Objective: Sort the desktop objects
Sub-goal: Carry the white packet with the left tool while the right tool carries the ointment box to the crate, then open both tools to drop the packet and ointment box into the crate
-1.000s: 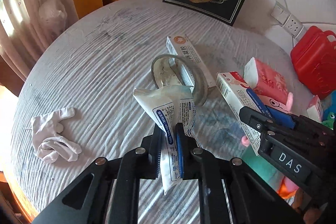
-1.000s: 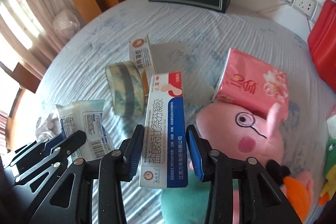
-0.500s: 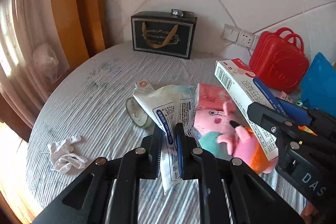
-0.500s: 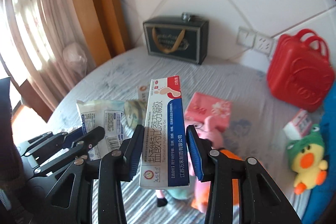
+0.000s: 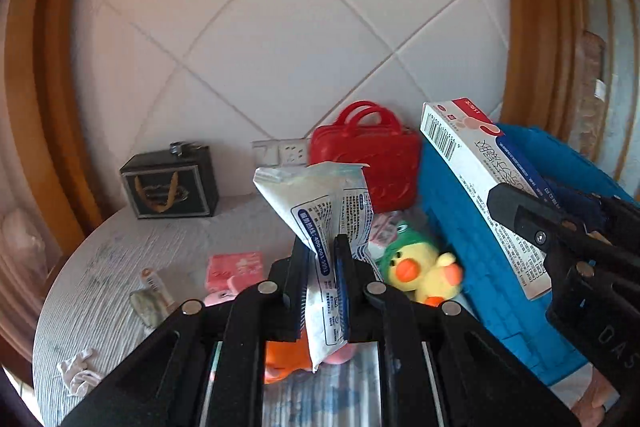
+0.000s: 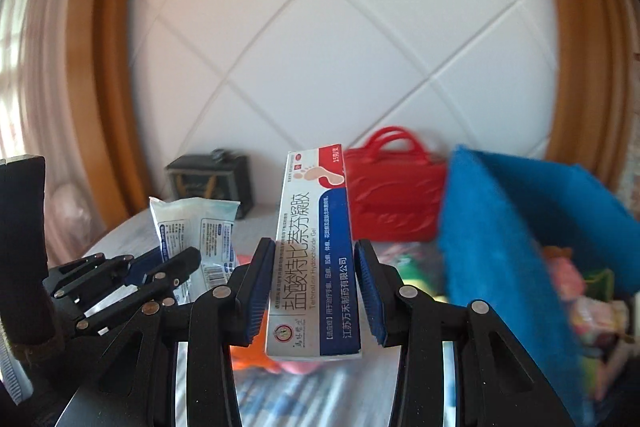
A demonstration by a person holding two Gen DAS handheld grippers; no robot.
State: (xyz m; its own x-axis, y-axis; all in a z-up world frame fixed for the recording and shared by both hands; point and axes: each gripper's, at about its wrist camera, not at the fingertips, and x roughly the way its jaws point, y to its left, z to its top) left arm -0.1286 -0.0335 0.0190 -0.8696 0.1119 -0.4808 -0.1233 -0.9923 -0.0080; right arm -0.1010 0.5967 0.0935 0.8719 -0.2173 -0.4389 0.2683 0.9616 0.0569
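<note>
**Carrying two packages toward the blue bin**

Holding a white pouch [image 5: 320, 211], the left gripper [image 5: 321, 283] is pinching it low down with jaws pressed nearly together, so most of the pouch is standing free above the pads. Just left of the blue bin [image 6: 500, 227], the right gripper [image 6: 316, 303] is clamping a medicine box [image 6: 316, 247] across its width, the box standing upright with its upper half above the jaws. Both packages are hanging in the air above the table [image 5: 120, 259], near the bin's open side.

Inside the bin, a few colourful items are lying, too blurred to name. Left of the bin a toy duck [image 5: 420, 267] is sitting against its wall, and behind it a red case [image 5: 368, 163] is standing by the wall socket. Farther left a pink tissue pack [image 5: 234, 267], a dark gift bag [image 5: 170, 187] and a white glove [image 5: 78, 375] are resting on the table.

Risks, as I judge them: the pouch is soft and held by a thin edge, so it may be slipping or folding if swung. The tall box may be catching the bin's rim if brought in low, twisting in the pads. The grippers are close together and could be colliding at the bin.
</note>
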